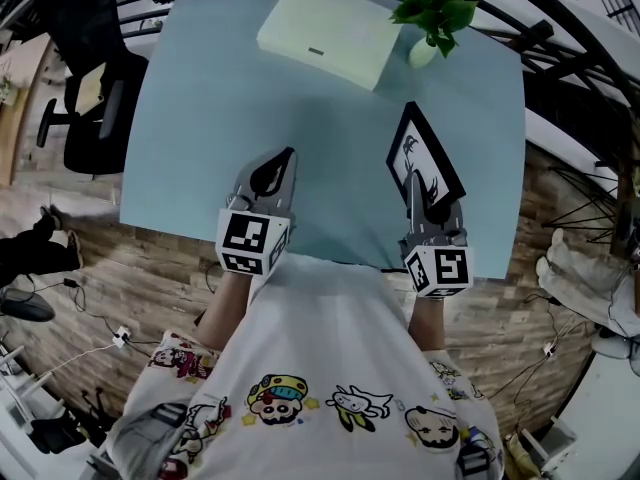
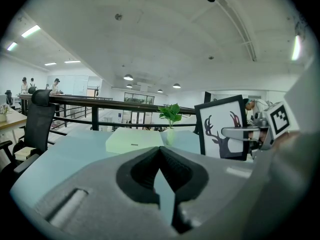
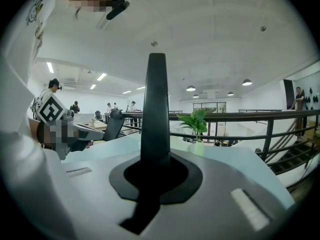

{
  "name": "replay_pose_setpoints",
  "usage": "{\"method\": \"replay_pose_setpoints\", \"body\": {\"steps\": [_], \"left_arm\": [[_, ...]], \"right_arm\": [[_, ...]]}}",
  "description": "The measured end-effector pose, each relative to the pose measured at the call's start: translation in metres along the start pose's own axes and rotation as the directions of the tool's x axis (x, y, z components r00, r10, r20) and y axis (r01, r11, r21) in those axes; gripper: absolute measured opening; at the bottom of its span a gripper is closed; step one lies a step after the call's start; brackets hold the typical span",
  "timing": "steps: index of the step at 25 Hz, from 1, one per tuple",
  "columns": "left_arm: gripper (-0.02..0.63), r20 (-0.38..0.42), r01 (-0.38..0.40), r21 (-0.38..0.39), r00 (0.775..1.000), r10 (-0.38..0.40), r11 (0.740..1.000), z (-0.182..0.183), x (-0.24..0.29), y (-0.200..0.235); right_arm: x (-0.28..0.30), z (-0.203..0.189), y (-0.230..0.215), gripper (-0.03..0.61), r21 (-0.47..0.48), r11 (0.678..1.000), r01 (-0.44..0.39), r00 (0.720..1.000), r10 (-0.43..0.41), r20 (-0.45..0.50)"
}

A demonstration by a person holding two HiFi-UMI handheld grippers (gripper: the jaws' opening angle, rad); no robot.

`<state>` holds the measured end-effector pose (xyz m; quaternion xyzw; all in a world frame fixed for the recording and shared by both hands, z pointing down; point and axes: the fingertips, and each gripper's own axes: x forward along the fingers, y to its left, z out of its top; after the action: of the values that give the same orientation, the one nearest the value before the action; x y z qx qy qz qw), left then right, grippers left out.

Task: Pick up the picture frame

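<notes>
The black picture frame (image 1: 424,156), with a deer silhouette on white, is off the light blue table (image 1: 200,118), tilted, over its near right part. My right gripper (image 1: 413,186) is shut on the frame's lower edge. In the right gripper view the frame (image 3: 154,109) stands edge-on as a dark bar between the jaws of my right gripper (image 3: 152,160). From the left gripper view the frame (image 2: 222,129) faces me with a right finger (image 2: 241,132) across it. My left gripper (image 1: 284,162) hovers over the table's near edge, shut with nothing in it; its jaws (image 2: 160,154) meet at the tips.
A pale green flat box (image 1: 328,33) lies at the table's far side, beside a small plant in a white vase (image 1: 432,18). A black office chair (image 1: 95,78) stands left of the table. A dark railing (image 1: 560,38) runs behind and to the right.
</notes>
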<state>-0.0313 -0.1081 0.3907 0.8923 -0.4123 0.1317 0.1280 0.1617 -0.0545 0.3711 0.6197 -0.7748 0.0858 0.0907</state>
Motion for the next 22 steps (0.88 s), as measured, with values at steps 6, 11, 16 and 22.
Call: {"method": "replay_pose_setpoints", "body": {"steps": [6,11,16,22], "left_arm": [[-0.002,-0.002,-0.004,-0.005,1.0,0.004,1.0,-0.001,-0.0004,0.0048],[-0.002,-0.004,-0.005,-0.005,1.0,0.005,1.0,-0.0012,0.0009,0.0066],[-0.003,-0.004,-0.003,-0.007,1.0,0.003,1.0,-0.0018,0.0018,0.0068],[-0.002,-0.006,-0.003,-0.007,1.0,0.003,1.0,-0.0029,0.0012,0.0065]], "right_arm": [[0.0043,0.0003,0.0047,0.018,-0.003,1.0,-0.008,1.0,0.008,-0.003],[0.0061,0.0013,0.0053,0.018,-0.005,1.0,-0.007,1.0,0.007,-0.001],[0.0062,-0.0009,0.0026,0.02,0.007,1.0,0.002,1.0,-0.002,-0.007],[0.006,-0.0026,0.0032,0.018,0.013,1.0,-0.003,1.0,0.003,-0.013]]}}
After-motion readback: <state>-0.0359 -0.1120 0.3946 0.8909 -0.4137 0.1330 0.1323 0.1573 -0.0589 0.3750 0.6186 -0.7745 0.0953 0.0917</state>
